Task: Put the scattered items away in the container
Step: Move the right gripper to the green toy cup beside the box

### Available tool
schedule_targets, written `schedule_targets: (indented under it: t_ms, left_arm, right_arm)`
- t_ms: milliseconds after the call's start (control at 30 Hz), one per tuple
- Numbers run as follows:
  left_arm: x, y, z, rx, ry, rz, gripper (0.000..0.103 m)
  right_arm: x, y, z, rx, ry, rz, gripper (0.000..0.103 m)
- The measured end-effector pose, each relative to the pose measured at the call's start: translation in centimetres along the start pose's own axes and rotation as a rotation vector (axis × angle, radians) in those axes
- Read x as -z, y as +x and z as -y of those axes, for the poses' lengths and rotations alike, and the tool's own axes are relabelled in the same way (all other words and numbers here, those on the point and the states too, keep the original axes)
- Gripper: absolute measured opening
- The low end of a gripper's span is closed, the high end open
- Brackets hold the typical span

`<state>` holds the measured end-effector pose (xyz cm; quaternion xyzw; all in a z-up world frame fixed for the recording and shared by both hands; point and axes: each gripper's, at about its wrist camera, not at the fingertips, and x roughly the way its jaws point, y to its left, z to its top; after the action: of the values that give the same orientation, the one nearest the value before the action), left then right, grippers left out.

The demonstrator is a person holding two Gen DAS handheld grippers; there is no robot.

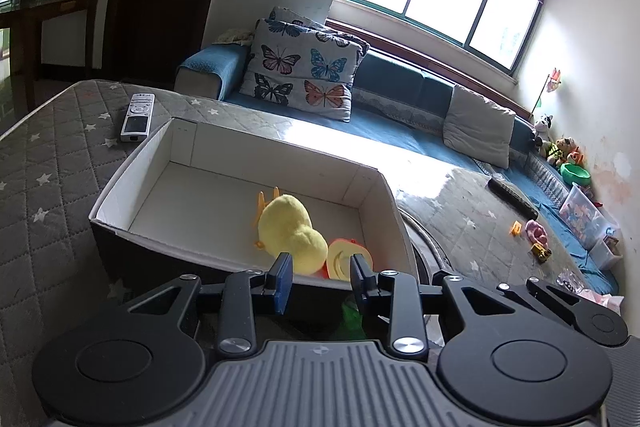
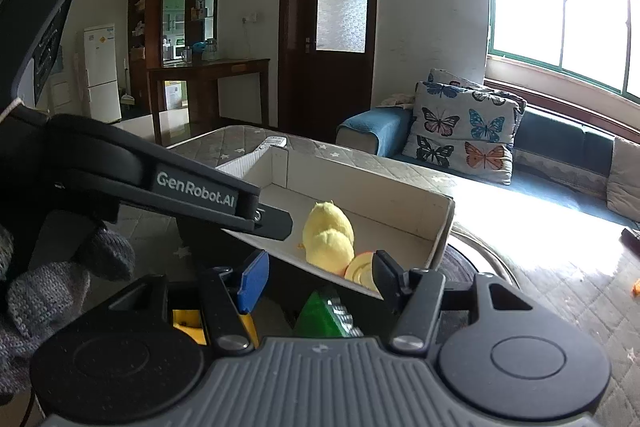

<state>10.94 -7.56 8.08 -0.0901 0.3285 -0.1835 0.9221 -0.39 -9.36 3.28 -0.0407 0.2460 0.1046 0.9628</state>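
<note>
A box with white inner walls stands on a grey quilted, star-patterned table cover. Inside it lie a yellow plush duck and an orange and yellow round toy. My left gripper hovers at the box's near wall, open, with nothing between its pads. My right gripper hangs beside it at the same wall, also open and holding nothing. The duck and round toy show just beyond it. A green toy lies below the right gripper's fingers.
A silver remote lies left of the box. A dark remote, a small orange piece, a pink toy and a yellow toy vehicle are scattered on the right. A blue sofa runs behind. A gloved hand holds the left gripper.
</note>
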Motion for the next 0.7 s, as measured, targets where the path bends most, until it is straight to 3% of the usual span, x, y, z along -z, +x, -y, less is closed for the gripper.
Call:
schedule_targets:
  t_ms: [267, 700]
  left_arm:
    - [1.2, -1.0, 0.1, 0.014, -0.001, -0.002, 0.035]
    - [3.3, 0.2, 1.1, 0.054, 0.018, -0.073, 0.035]
  right_arm:
    - [2.4, -1.3, 0.0, 0.014, 0.013, -0.022, 0.06]
    - [5.6, -0.8, 0.8, 0.024, 0.092, -0.079, 0.063]
